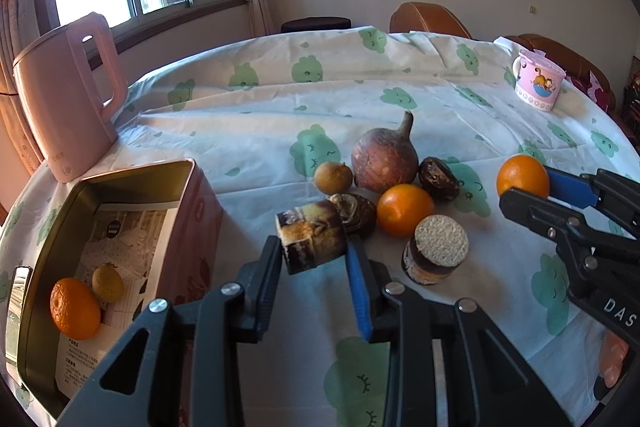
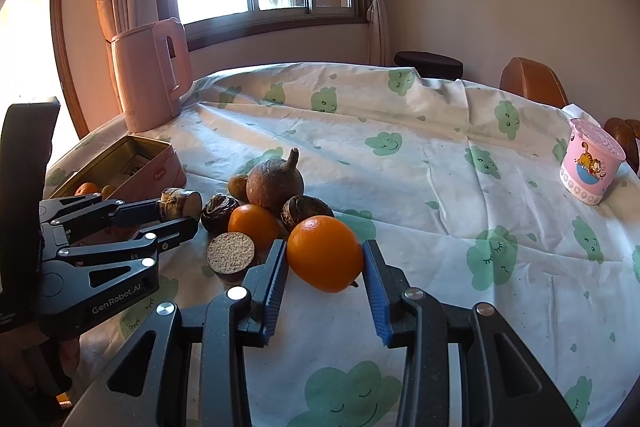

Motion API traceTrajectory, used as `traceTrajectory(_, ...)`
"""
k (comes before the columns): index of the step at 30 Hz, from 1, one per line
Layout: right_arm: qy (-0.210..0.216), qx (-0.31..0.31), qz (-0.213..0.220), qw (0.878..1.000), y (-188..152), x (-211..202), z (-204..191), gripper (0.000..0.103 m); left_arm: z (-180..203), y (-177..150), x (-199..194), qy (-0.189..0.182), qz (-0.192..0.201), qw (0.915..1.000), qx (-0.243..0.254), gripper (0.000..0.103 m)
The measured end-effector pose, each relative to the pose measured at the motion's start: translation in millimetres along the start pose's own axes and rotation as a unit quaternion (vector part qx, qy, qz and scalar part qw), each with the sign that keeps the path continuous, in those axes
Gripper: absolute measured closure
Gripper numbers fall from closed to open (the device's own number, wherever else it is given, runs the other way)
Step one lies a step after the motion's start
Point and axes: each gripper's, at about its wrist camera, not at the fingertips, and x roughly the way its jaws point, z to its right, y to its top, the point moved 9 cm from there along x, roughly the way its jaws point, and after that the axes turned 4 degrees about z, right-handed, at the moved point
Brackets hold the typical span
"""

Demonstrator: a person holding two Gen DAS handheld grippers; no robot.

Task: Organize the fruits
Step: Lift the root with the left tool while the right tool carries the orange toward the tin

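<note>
My left gripper (image 1: 314,251) is shut on a dark cut sugarcane piece (image 1: 312,237) held above the cloth, right of the pink tin box (image 1: 200,195). The tin holds an orange (image 1: 75,308) and a small brown fruit (image 1: 107,283). My right gripper (image 2: 325,267) is shut on an orange (image 2: 325,253), also seen in the left wrist view (image 1: 522,175). On the cloth lie another orange (image 1: 405,209), a second sugarcane piece (image 1: 436,253), a big brown round fruit with a stem (image 1: 385,157), a small brown fruit (image 1: 333,178) and two dark wrinkled fruits (image 1: 439,178).
A pink kettle (image 1: 64,99) stands behind the tin at the table's left edge. A pink cartoon cup (image 1: 538,81) stands at the far right. Brown chairs (image 1: 428,19) ring the far side. The tablecloth (image 1: 280,99) has green cloud prints.
</note>
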Motion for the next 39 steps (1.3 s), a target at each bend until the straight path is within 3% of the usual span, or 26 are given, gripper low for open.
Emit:
traceTrajectory(21,-0.002,-0.004,0.038,0.999,6.5,-14.5,-1.9,0.064,-2.8,13.8,-35.7,-0.002,0.095,0.9955,-0.010,0.069)
traceTrajectory(39,-0.011,-0.011,0.083,0.996,14.4,-29.9,-2.2,0.064,-13.1,17.2,-56.1,0.013,0.142,0.9893,-0.028,0.069)
